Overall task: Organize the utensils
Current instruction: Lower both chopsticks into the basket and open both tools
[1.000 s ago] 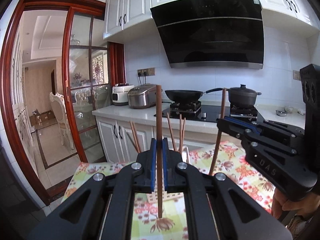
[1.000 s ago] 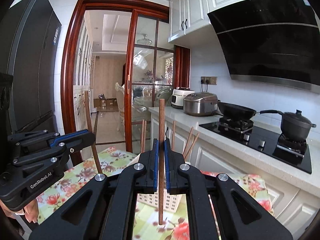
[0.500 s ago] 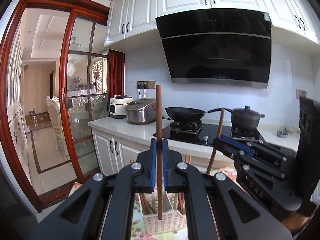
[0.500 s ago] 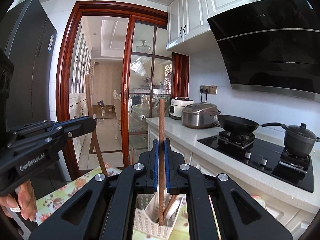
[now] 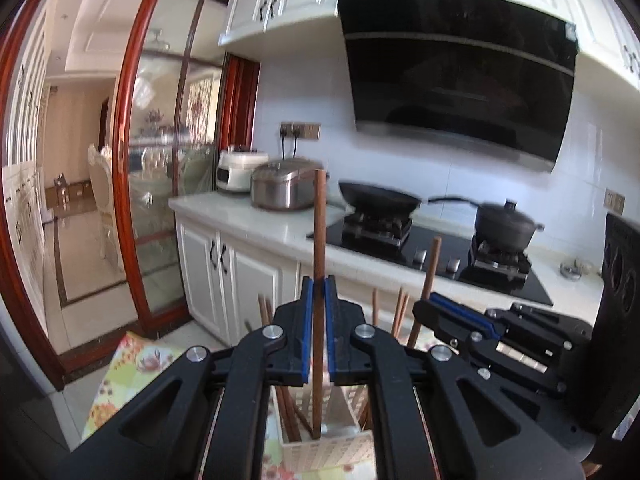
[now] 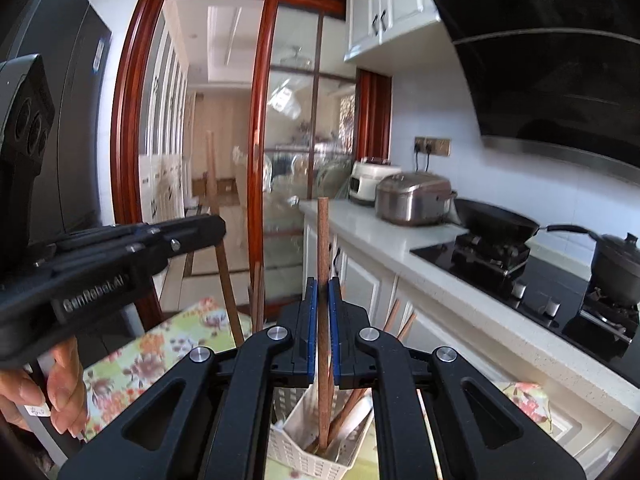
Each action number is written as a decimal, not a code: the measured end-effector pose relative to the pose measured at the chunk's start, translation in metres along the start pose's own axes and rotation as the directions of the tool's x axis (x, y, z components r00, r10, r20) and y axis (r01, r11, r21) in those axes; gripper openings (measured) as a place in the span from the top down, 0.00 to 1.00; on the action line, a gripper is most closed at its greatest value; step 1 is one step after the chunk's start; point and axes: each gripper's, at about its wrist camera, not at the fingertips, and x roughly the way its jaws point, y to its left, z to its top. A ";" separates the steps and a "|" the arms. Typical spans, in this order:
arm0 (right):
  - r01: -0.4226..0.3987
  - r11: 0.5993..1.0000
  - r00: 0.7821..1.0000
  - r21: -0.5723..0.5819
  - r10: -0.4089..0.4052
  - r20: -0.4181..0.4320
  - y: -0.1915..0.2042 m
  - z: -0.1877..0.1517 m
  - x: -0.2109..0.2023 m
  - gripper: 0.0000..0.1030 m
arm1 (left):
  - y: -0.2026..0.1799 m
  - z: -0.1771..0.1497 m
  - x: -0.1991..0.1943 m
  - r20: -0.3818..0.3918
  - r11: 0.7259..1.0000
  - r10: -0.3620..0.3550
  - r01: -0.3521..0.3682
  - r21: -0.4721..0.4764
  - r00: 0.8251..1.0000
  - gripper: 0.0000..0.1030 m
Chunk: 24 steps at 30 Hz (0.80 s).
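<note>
Two brown chopsticks are in my grip, one per gripper. My left gripper (image 5: 318, 300) is clamped on a chopstick (image 5: 319, 240) held upright, its blue-lined pads pressed against the round, smooth wooden shaft. The lower tip of that stick sits inside the white perforated plastic basket (image 5: 328, 450) below, though I cannot tell whether it touches the bottom. My right gripper (image 6: 323, 300) is likewise closed tight on its own chopstick (image 6: 323, 248), also vertical, with its lower end down in the same basket (image 6: 296, 450).

From the right wrist view I count roughly five more brown sticks already leaning in the basket, some tilted left, some right; something pale lies among them, too blurred to name. The basket stands on a floral tablecloth (image 6: 160, 344), glossy and patterned in yellow-green with red flowers.

For room: the cloth's far edge runs close behind the basket, and beyond it is open tiled floor up to the white base cabinets (image 5: 224, 276). The pale stone counter (image 5: 256, 216) carries two rice cookers, a dark wok and a lidded black pot on a glass hob. My two grippers sit near each other above the basket, the right one just beside the left. A hand (image 6: 60, 392) wraps the left gripper's handle.
</note>
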 end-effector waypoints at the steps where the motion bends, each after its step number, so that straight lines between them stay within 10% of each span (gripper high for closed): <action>1: 0.004 1.000 1.000 0.006 -0.004 -0.016 0.000 -0.003 0.004 0.94 | 0.002 -0.005 0.007 -0.037 1.000 0.005 -0.005 -0.001 0.999 0.94; 3: 0.008 0.999 0.999 0.034 -0.007 -0.050 -0.003 -0.011 0.012 0.91 | 0.008 -0.016 0.017 -0.080 1.000 0.025 -0.026 -0.009 0.996 0.92; 7: 0.020 0.995 0.997 0.099 -0.012 -0.079 -0.016 -0.022 0.018 0.78 | 0.025 -0.032 0.025 -0.117 0.996 0.076 -0.080 -0.034 0.990 0.59; 9: 0.026 0.993 0.997 0.116 -0.017 -0.075 -0.019 -0.028 0.014 0.60 | 0.034 -0.037 0.019 -0.104 0.992 0.112 -0.117 -0.043 0.988 0.52; 17: 0.061 0.989 0.997 0.134 -0.054 -0.052 -0.027 -0.037 -0.017 0.49 | 0.051 -0.046 -0.025 0.010 0.967 0.249 -0.248 -0.062 0.968 0.08; 24: 0.119 0.985 0.993 0.127 -0.119 -0.005 -0.018 -0.047 -0.054 0.23 | 0.040 -0.048 -0.076 0.129 0.941 0.337 -0.332 -0.061 0.933 0.04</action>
